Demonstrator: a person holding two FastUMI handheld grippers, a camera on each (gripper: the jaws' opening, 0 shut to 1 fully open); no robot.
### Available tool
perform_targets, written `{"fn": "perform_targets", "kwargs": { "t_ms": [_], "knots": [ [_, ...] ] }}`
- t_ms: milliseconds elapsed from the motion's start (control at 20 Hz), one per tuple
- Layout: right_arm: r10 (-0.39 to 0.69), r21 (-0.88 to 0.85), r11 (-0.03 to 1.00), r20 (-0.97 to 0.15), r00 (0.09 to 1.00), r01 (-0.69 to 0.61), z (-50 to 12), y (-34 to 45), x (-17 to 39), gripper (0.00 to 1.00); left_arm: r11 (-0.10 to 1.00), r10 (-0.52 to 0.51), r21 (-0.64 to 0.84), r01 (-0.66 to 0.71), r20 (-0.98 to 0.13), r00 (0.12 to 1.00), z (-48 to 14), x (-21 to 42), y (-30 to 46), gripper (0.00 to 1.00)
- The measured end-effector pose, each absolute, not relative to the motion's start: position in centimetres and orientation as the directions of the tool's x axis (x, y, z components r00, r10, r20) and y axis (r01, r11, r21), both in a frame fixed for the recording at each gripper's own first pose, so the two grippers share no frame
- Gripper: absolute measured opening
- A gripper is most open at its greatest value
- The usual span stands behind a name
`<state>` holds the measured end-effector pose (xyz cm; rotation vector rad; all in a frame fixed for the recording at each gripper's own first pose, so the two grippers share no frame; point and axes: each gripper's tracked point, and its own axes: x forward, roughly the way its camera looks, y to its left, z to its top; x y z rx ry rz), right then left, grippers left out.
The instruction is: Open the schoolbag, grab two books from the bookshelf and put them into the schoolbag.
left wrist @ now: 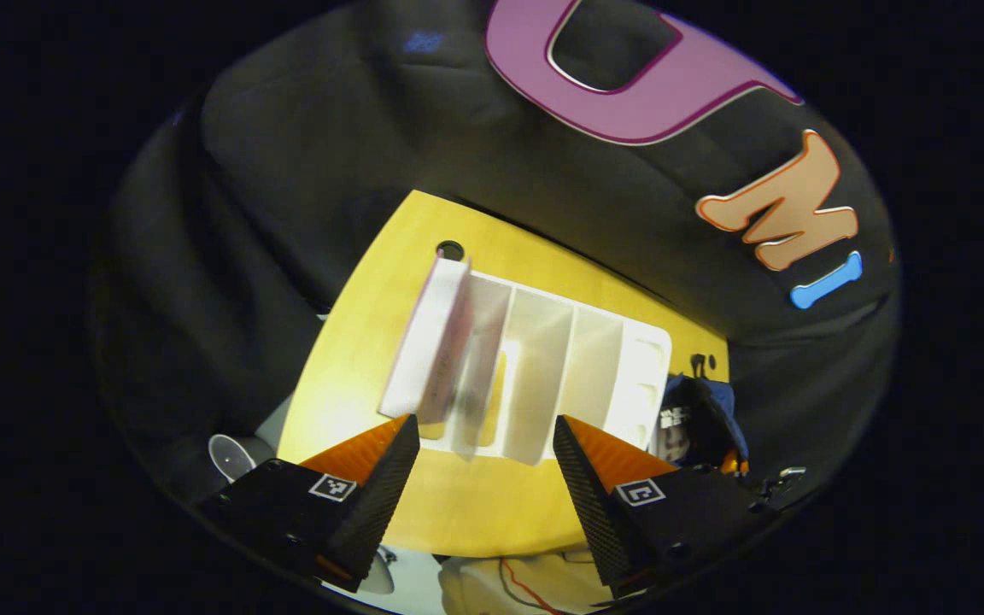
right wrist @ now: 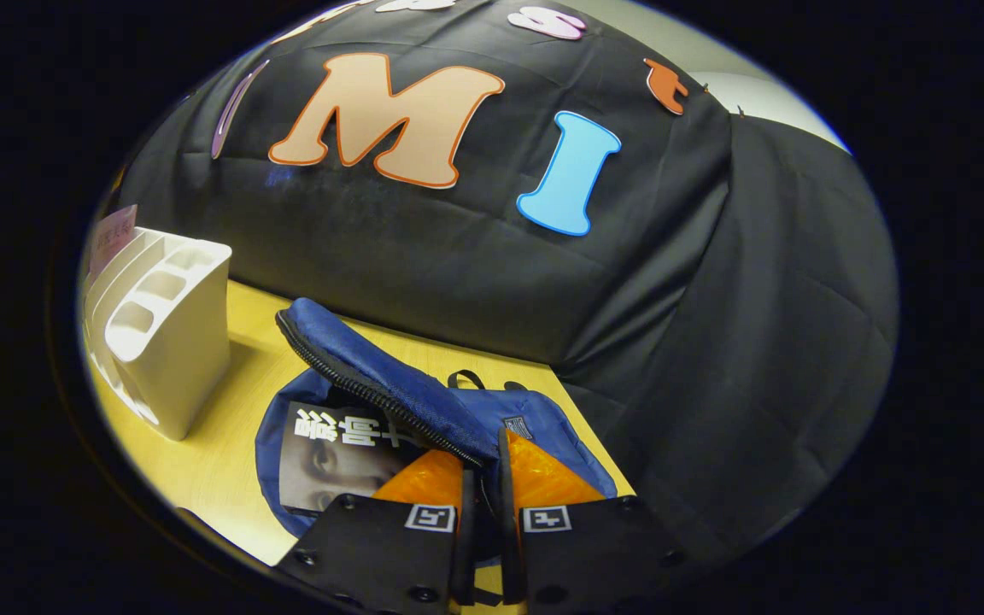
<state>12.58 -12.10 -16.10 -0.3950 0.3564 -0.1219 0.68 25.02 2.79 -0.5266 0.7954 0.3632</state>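
Note:
In the left gripper view my left gripper [left wrist: 485,423] is open, its jaws wide apart in front of the white bookshelf [left wrist: 582,359] on the yellow table [left wrist: 347,342]. A pink and white book [left wrist: 434,342] stands upright in the shelf's left slot, just beyond my left fingertip. The blue schoolbag [left wrist: 697,414] lies past the shelf's right end. In the right gripper view my right gripper [right wrist: 482,448] is shut on the schoolbag's zippered flap [right wrist: 372,371], holding it lifted. Inside the open schoolbag [right wrist: 560,436] lies a book [right wrist: 338,457] with a dark cover. To the left stands the bookshelf [right wrist: 169,342].
A round cable hole [left wrist: 449,250] pierces the table behind the shelf. A clear plastic object [left wrist: 231,457] and a cream cloth with a red line [left wrist: 526,589] lie below the table's near edge. The black cloth wall stands close behind the table.

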Motion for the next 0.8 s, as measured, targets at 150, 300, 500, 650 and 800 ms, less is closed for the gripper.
{"fn": "perform_targets", "kwargs": {
  "t_ms": [150, 300, 500, 650, 800],
  "knots": [
    [-0.195, -0.413, 0.909, -0.321, 0.927, 0.048, -16.4, -11.5, 12.6, 0.17, 0.804, 0.127, -0.292, -0.518, -0.766, 0.63, 1.2, 1.8, 27.4, 0.9],
    [-0.207, -0.417, 0.907, -0.328, 0.922, 0.056, -17.0, -11.3, 12.4, 0.17, 0.794, 0.099, -0.307, -0.525, -0.786, 0.61, -0.2, 2.7, 28.1, 0.9],
    [-0.218, -0.415, 0.908, -0.335, 0.917, 0.064, -17.4, -11.0, 12.3, 0.17, 0.808, 0.058, -0.311, -0.501, -0.804, 0.592, -1.7, 3.8, 28.5, 0.82],
    [-0.22, -0.423, 0.904, -0.332, 0.917, 0.063, -17.4, -10.8, 12.3, 0.12, 0.825, 0.054, -0.285, -0.488, -0.82, 0.57, -2.8, 5.2, 28.2, 0.73],
    [-0.222, -0.425, 0.903, -0.331, 0.917, 0.065, -17.5, -10.7, 12.2, 0.17, 0.837, 0.032, -0.274, -0.475, -0.841, 0.541, -4.0, 6.7, 27.0, 0.6]
  ]
}}
